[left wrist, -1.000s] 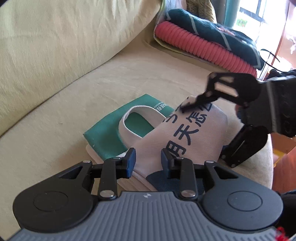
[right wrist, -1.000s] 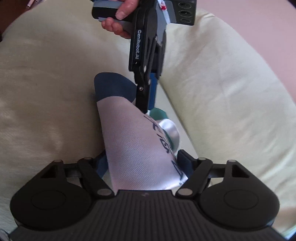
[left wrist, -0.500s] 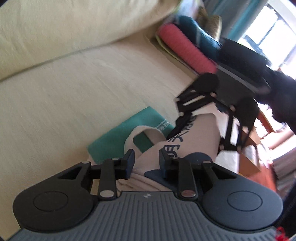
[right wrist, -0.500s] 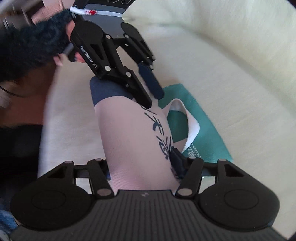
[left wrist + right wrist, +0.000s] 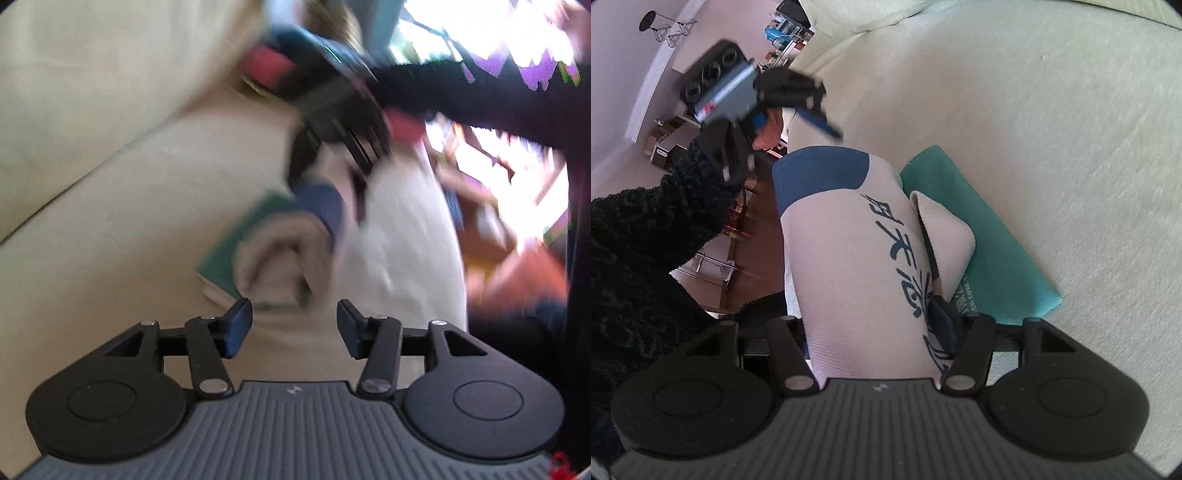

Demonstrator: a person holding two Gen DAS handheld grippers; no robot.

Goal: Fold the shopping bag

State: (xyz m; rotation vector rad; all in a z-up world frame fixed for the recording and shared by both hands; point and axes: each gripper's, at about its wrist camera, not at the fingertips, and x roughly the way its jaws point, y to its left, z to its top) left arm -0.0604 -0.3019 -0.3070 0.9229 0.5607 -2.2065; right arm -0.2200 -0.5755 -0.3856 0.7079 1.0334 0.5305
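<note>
On a cream sofa [image 5: 1052, 129], the bag [image 5: 857, 266] is pinched at one end by the right gripper [image 5: 875, 332], draped over green cloth [image 5: 997, 251]; the left gripper [image 5: 293, 326] is held clear, jaws spread. A fold is judged under way. Open cushion is seen beyond; the seat edge lies close.

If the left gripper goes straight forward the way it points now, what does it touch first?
Probably the pale beige sofa seat just ahead of the open left gripper, then the folded white fabric shopping bag with dark blue print. The picture is blurred, so depth is uncertain.
</note>
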